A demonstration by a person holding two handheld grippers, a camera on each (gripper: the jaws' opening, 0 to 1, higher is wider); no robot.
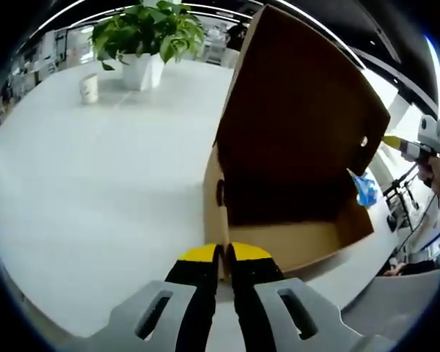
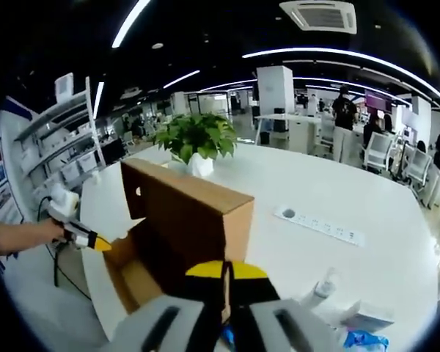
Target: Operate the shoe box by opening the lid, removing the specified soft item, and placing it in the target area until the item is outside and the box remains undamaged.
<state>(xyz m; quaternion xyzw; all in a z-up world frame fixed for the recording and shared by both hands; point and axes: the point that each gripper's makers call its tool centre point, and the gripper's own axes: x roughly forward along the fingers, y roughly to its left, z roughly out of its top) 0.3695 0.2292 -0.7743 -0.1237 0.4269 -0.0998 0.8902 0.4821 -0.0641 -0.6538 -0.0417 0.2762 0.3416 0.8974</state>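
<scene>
Brown shoe box [image 1: 293, 139], white table [image 1: 95, 183], yellow-tipped black left gripper [image 1: 221, 253]

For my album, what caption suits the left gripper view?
Left gripper pinching the front wall of an open shoe box, lid raised, on a white table with a potted plant.

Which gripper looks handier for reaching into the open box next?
Probably the left gripper: it faces the open inside of the shoe box, while the right gripper sits at the edge of the raised lid, seemingly propping it.

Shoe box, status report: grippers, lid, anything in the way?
Left gripper shut on box wall. Right gripper shut on the lid. Shoe box open. Soft item unseen.
</scene>
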